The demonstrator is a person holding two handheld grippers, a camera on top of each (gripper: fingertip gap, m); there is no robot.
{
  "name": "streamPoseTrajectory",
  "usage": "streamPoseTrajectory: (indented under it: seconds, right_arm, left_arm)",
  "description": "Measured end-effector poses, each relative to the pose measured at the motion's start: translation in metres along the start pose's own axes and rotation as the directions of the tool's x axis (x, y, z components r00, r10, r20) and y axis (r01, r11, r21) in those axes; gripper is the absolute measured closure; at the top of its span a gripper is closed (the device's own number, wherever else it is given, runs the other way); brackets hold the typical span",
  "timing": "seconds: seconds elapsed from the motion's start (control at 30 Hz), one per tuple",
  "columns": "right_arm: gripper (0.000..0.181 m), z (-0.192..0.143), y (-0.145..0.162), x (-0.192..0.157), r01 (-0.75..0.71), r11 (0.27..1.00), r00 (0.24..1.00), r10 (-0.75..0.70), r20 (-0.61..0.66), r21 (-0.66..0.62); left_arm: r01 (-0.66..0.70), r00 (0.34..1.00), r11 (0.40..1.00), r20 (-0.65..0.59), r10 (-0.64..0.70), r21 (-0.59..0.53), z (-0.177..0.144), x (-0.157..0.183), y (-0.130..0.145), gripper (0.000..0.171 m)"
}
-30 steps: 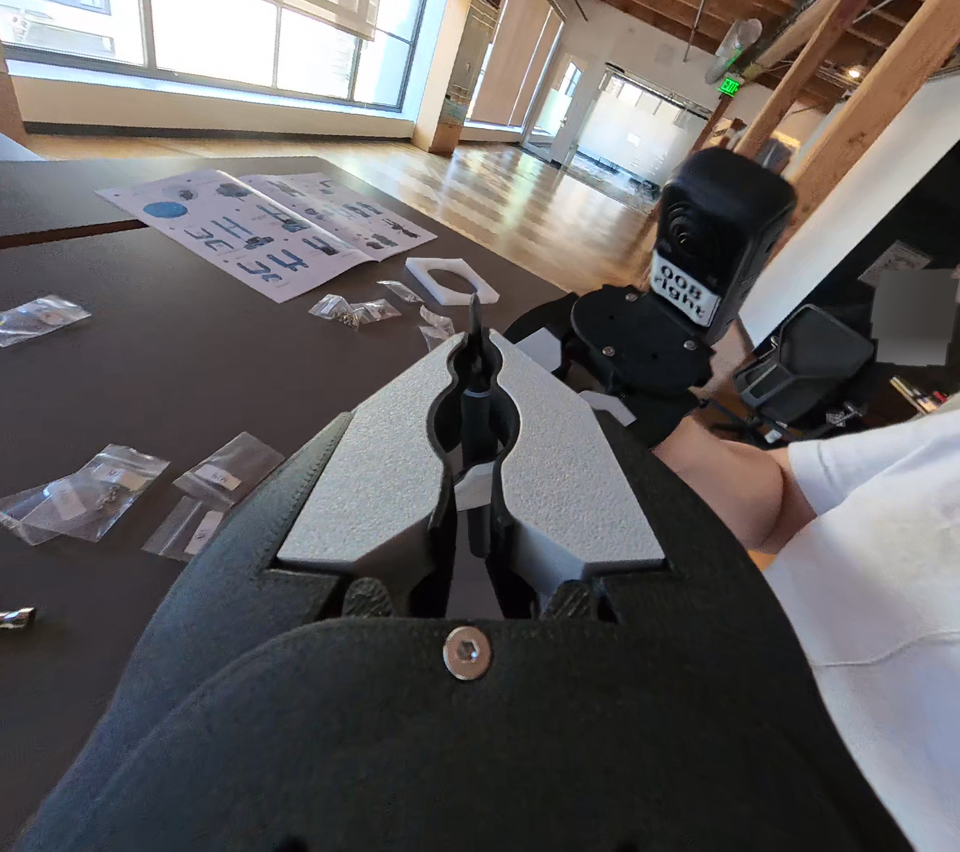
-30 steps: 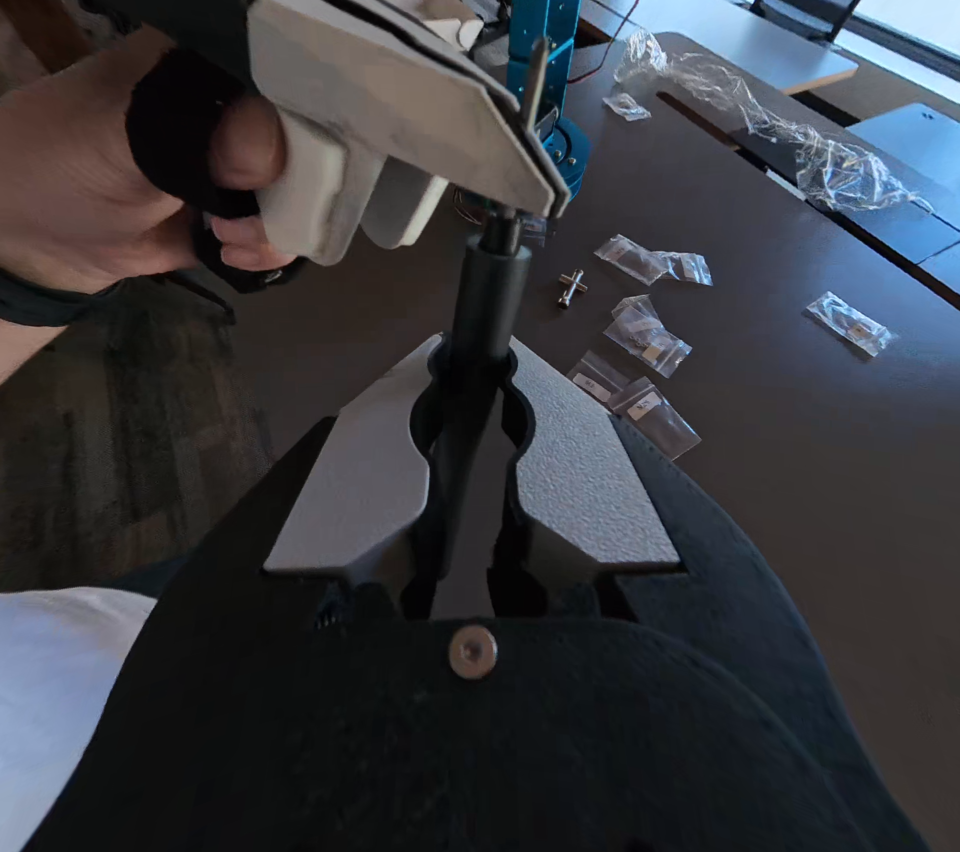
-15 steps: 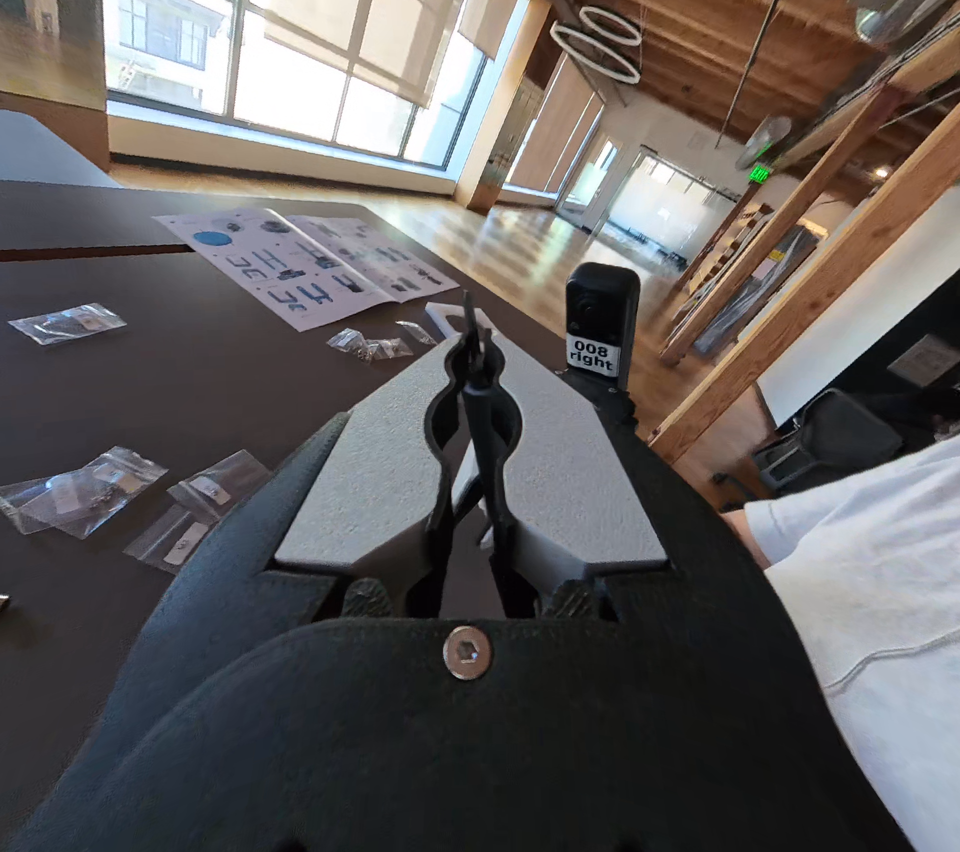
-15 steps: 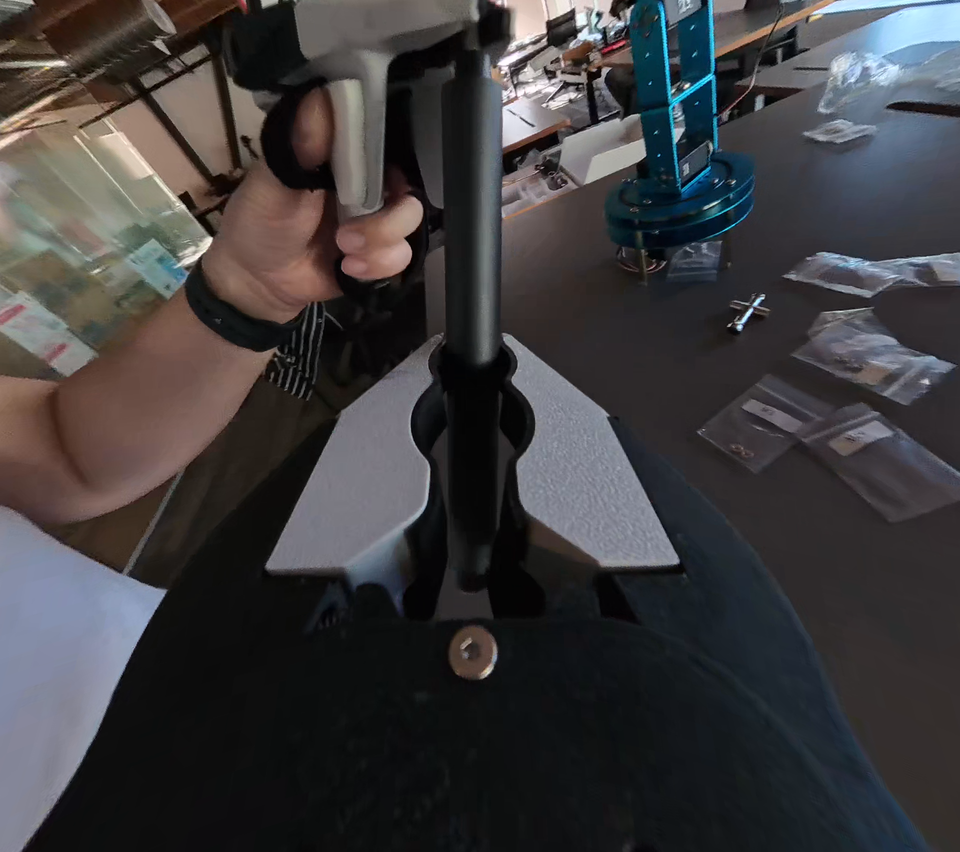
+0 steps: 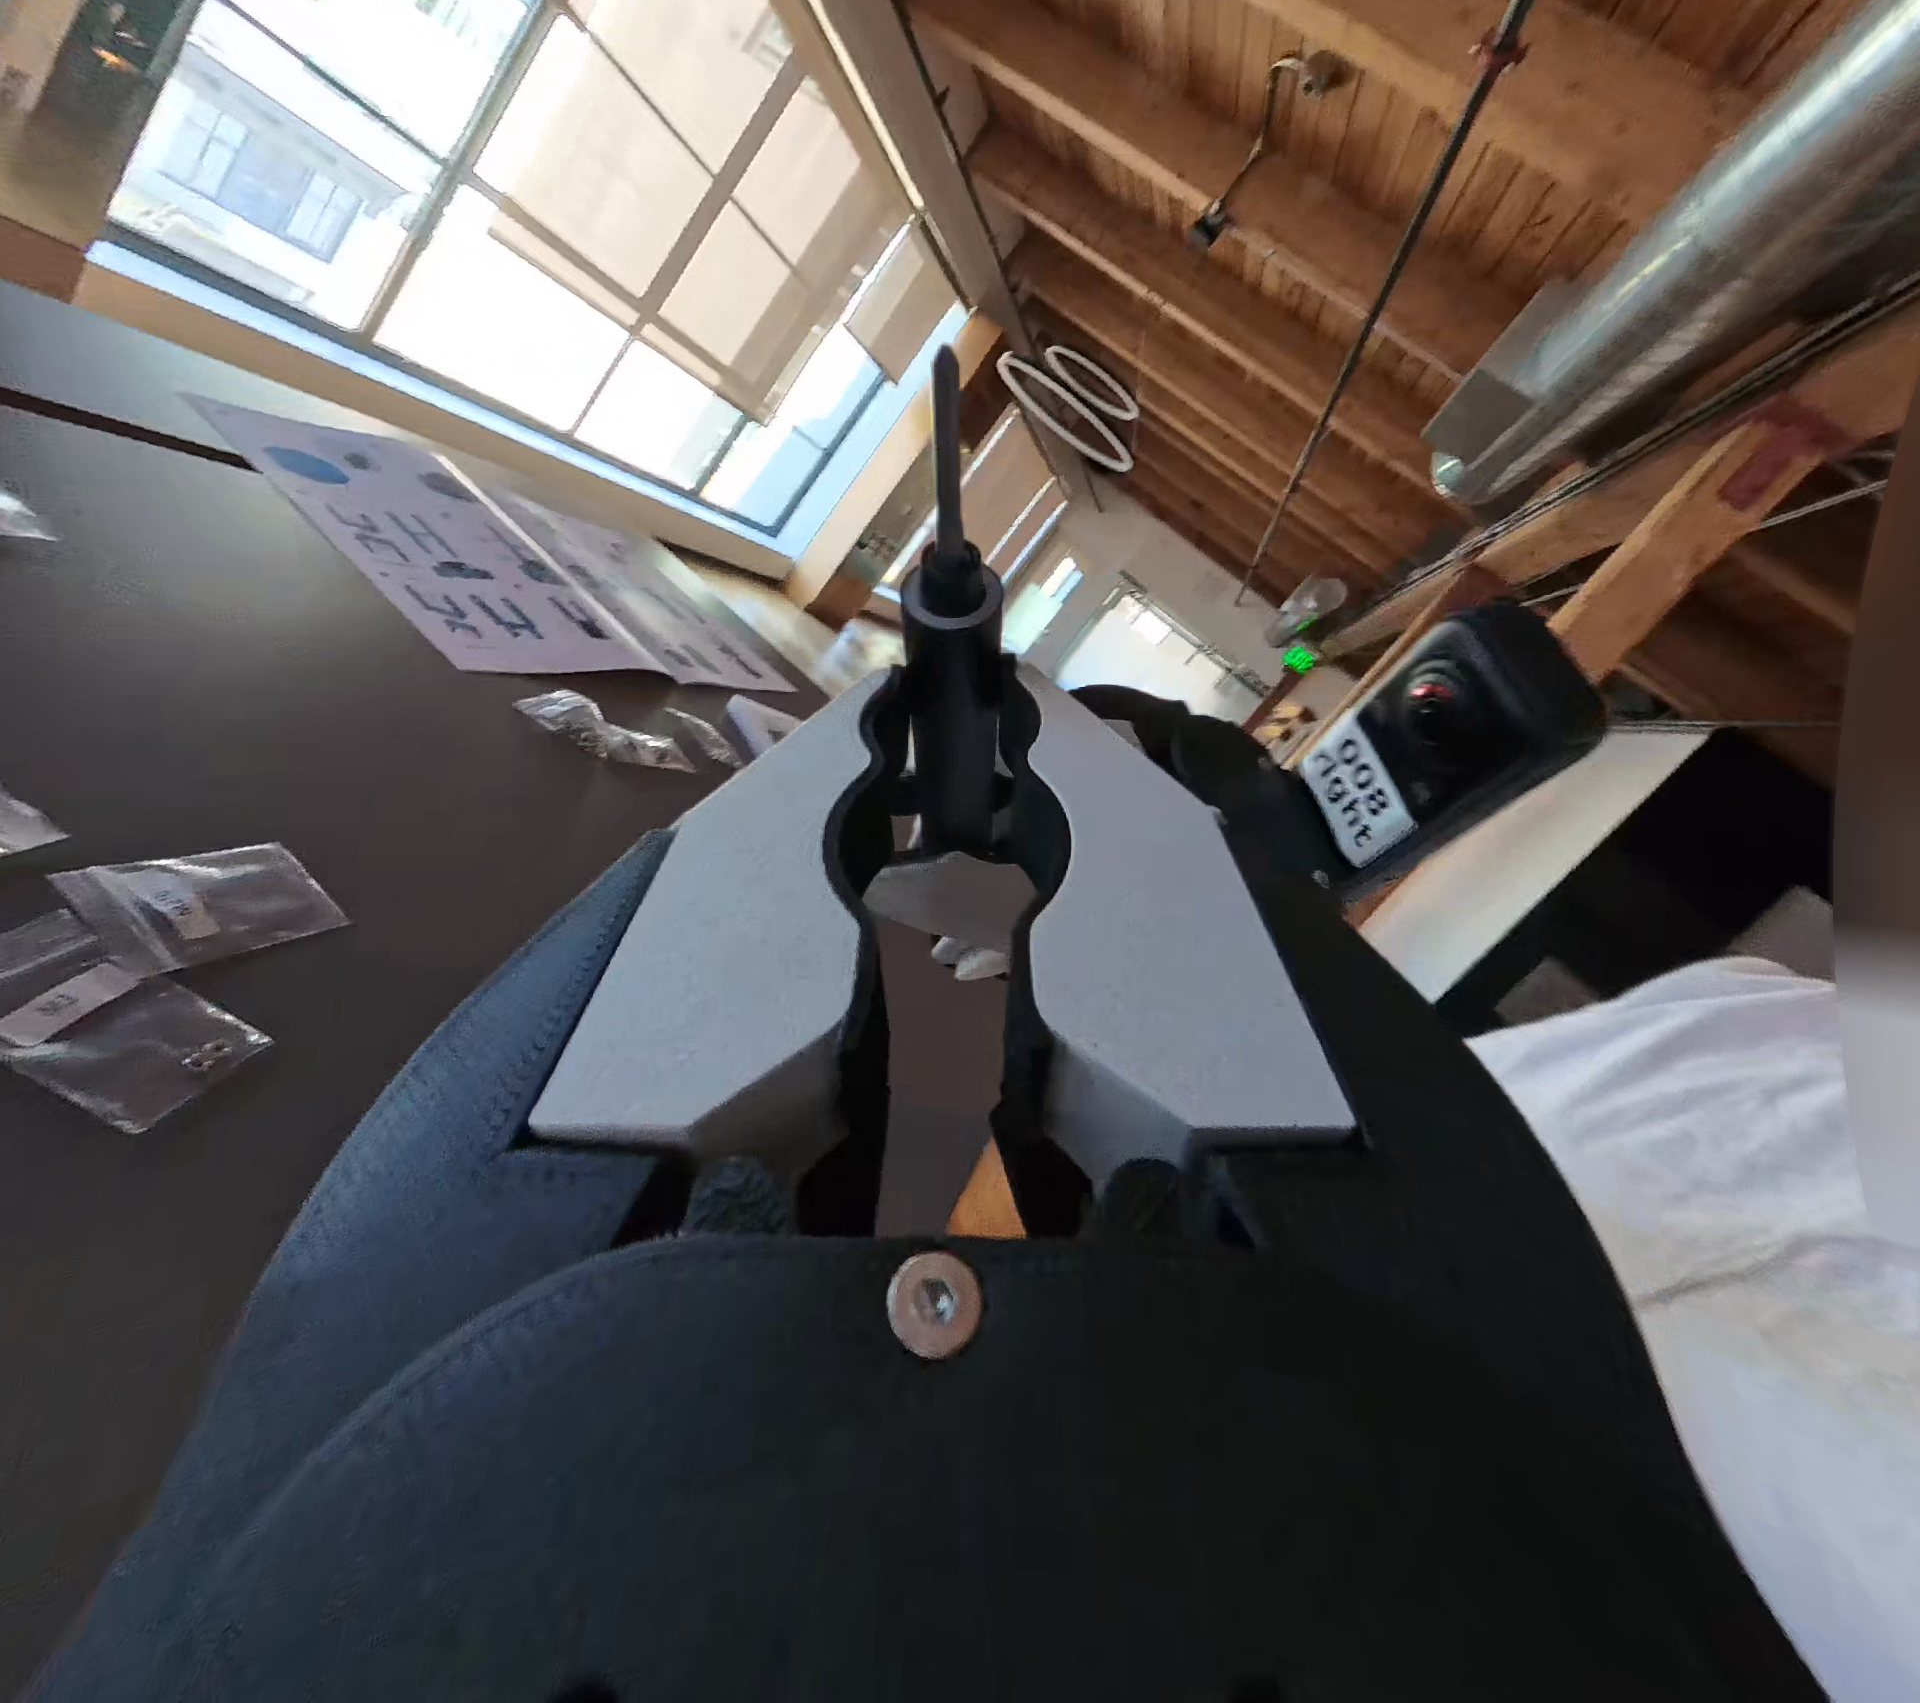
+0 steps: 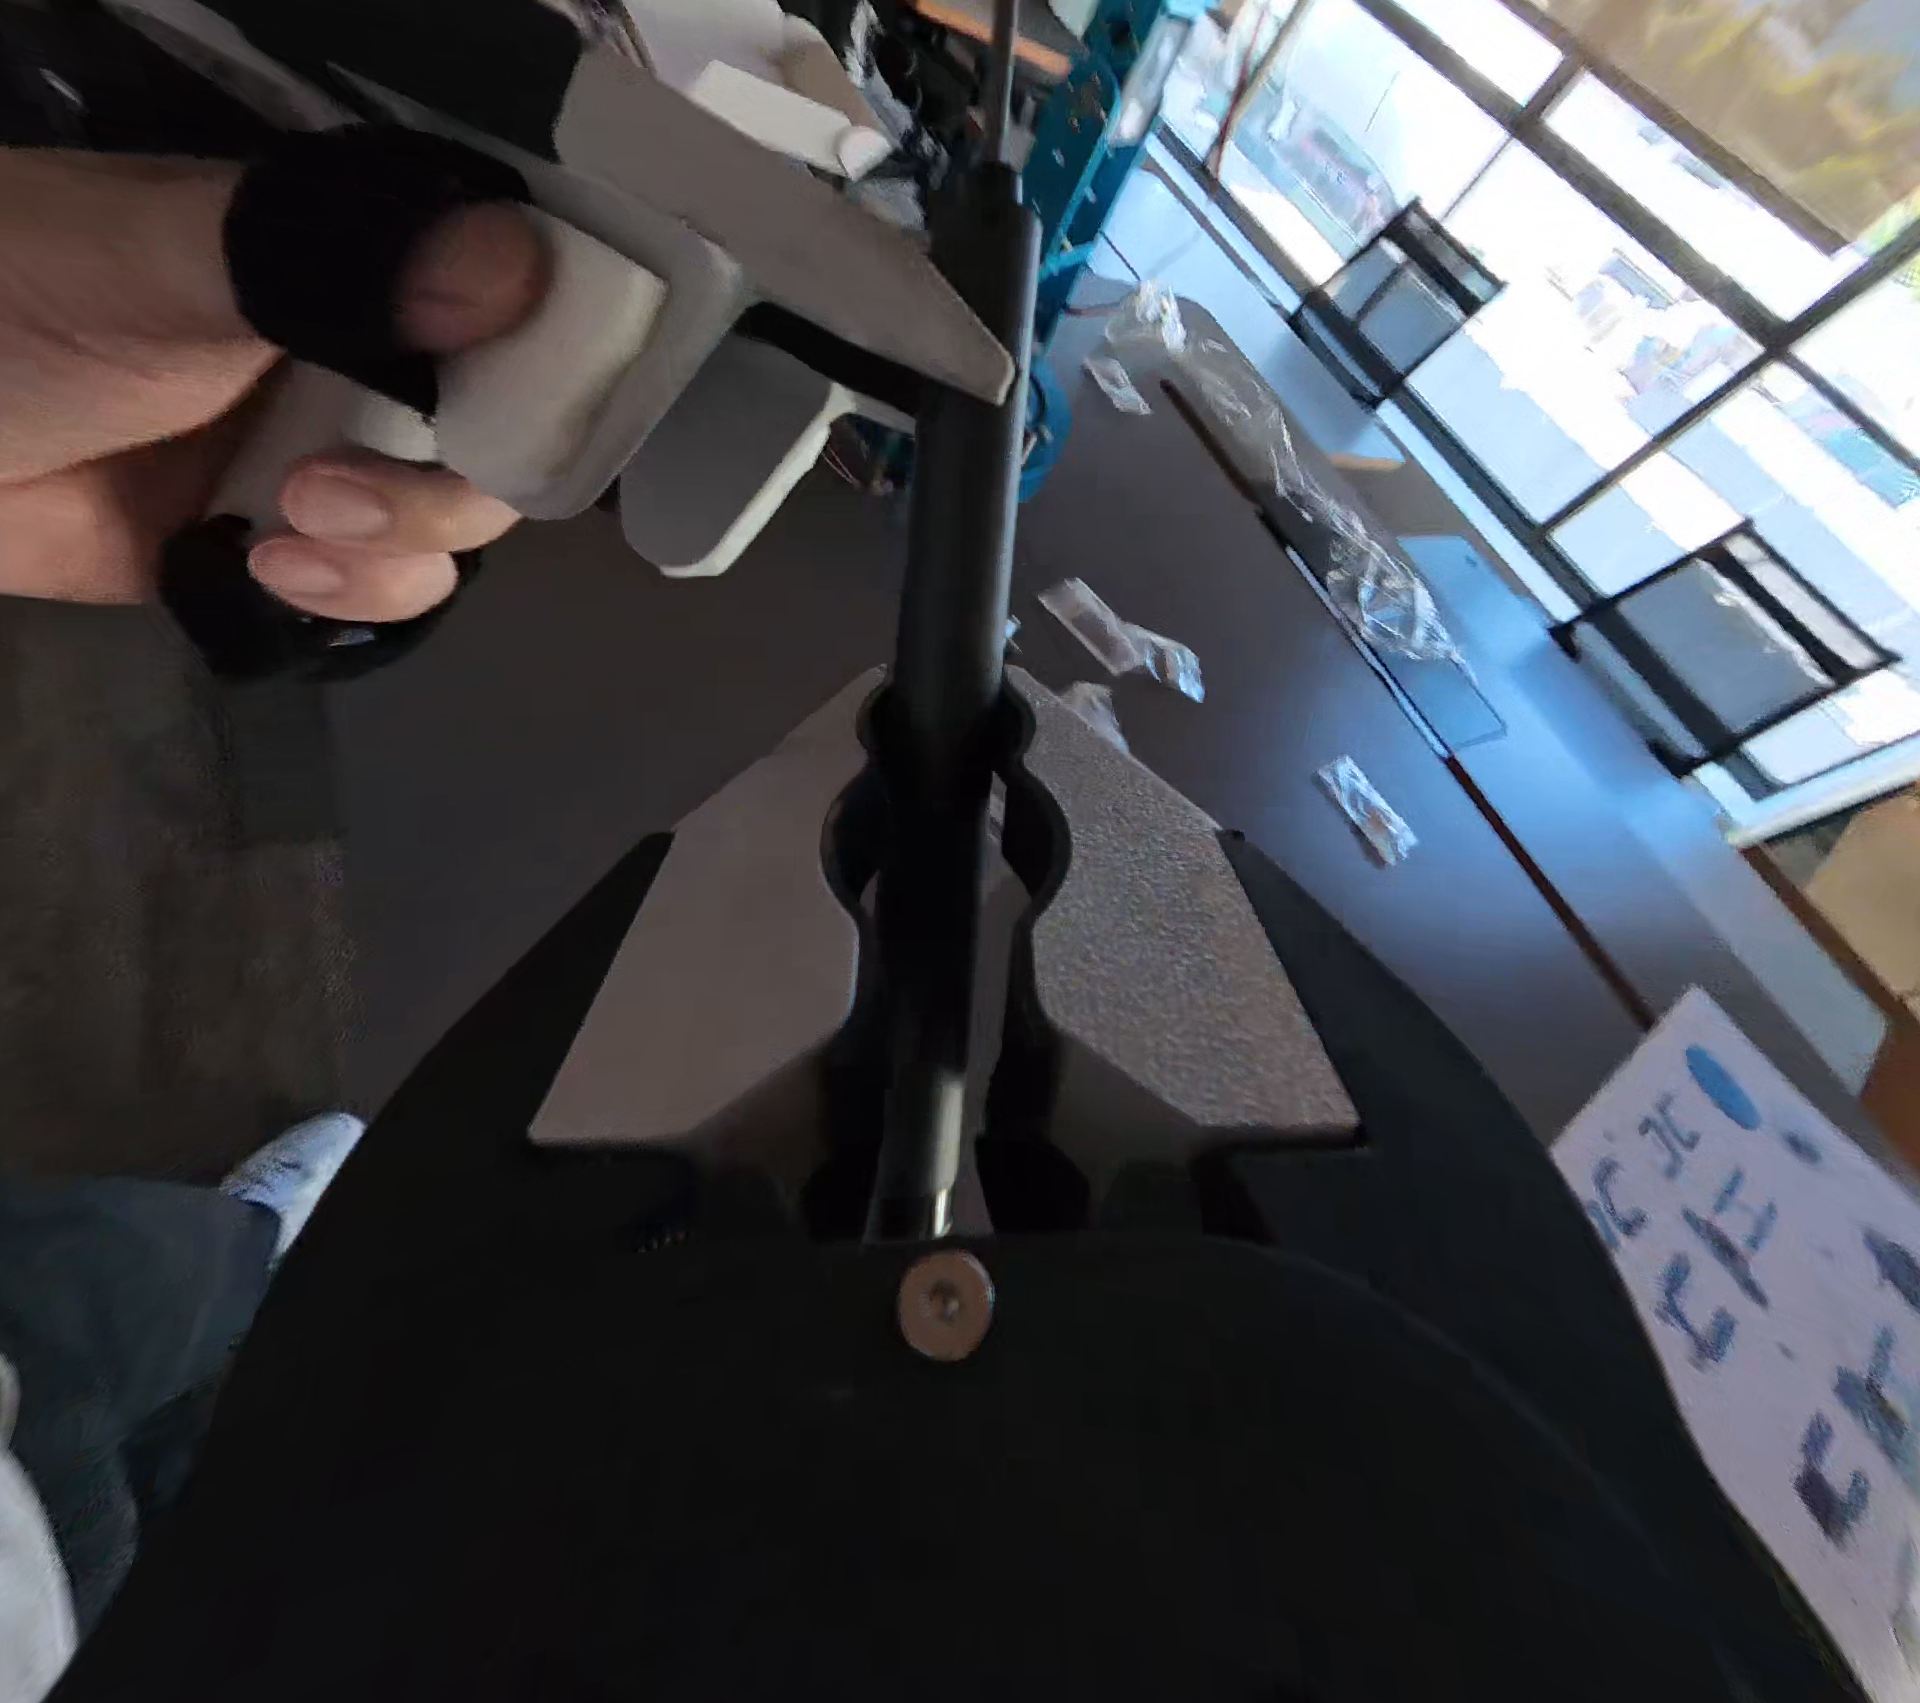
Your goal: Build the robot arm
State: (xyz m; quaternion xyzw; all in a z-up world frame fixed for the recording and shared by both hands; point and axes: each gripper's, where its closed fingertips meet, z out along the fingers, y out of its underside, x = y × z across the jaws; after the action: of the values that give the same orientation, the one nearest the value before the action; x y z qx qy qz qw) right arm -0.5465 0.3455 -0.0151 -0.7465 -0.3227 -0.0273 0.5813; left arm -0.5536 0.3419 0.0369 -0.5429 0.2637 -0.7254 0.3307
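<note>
We find the long black matte screwdriver (image 6: 961,531) upright at frame centre — right hand-held gripper (image 6: 951,739) clenched on its handle, left hand-held gripper (image 5: 951,718) clenched nearer the tip.

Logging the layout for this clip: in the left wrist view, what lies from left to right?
small plastic bags, printed sheet, black tool in the left gripper, black camera, white sleeve

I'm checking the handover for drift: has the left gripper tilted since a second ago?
Yes. The left gripper has pitched upward: the printed sheet on the dark table has slid down and left, and the ceiling beams now fill the top.
</note>
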Motion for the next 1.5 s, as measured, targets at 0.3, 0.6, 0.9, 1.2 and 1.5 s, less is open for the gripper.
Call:
streamPoseTrajectory:
  seconds: [0.3, 0.6, 0.9, 1.2, 1.5]
  right_arm:
    - [0.145, -0.026, -0.065, -0.040, -0.749, 0.654, 0.332, 0.508, 0.795, -0.106]
    - [0.168, 0.032, -0.087, -0.090, -0.719, 0.648, 0.121, 0.472, 0.873, -0.250]
    - [0.168, 0.130, -0.069, -0.044, -0.189, 0.982, 0.977, 0.188, 0.095, -0.006]
    - [0.163, 0.151, -0.089, -0.050, -0.262, 0.965, 0.958, 0.261, 0.120, -0.009]
    - [0.141, 0.132, -0.130, -0.022, -0.817, 0.480, 0.062, 0.624, 0.779, -0.320]
  left_arm:
    - [0.056, 0.938, 0.992, -0.347, -0.014, 0.111, -0.047, 0.035, -0.034, 0.157]
    - [0.051, 0.896, 0.992, -0.444, 0.004, 0.112, -0.083, 0.006, -0.074, 0.156]
    - [0.046, 0.958, 0.999, -0.284, -0.040, 0.012, -0.111, -0.058, -0.115, 0.155]
    - [0.127, 0.912, 0.991, -0.388, -0.135, -0.046, -0.121, -0.075, -0.139, 0.156]
    - [0.179, 0.850, 0.979, -0.487, -0.203, -0.095, -0.108, -0.053, -0.141, 0.156]
